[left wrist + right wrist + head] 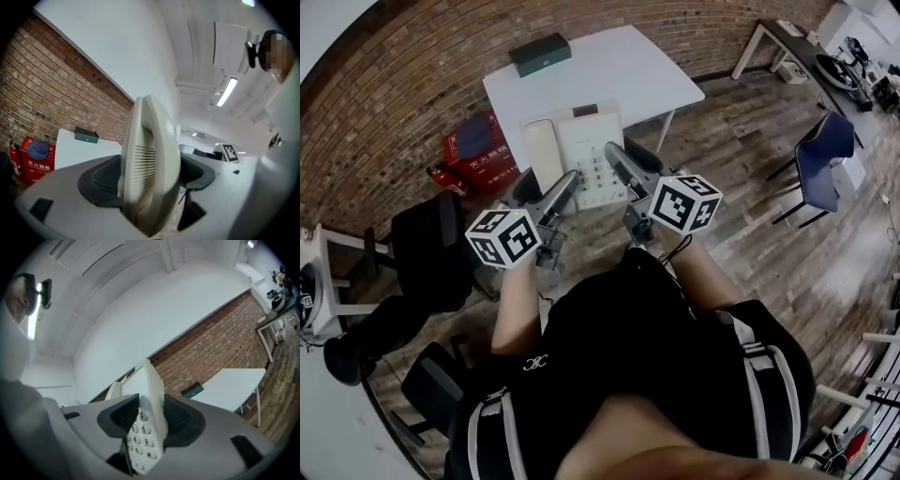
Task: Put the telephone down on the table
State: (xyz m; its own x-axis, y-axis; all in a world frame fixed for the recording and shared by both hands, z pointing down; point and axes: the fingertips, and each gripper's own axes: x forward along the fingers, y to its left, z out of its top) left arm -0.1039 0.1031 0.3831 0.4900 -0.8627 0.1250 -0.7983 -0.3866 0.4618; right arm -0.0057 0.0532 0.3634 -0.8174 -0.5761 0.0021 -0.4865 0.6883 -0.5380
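A cream desk telephone with its handset on the left side is held in the air in front of the white table. My left gripper is shut on the telephone's left edge by the handset. My right gripper is shut on its right edge beside the keypad. In the right gripper view the telephone stands tilted up between the pads, with the table beyond and below it.
A dark green box lies at the table's far left part. Red fire-extinguisher boxes stand by the brick wall at the left. A black chair is at my left, a blue chair at the right.
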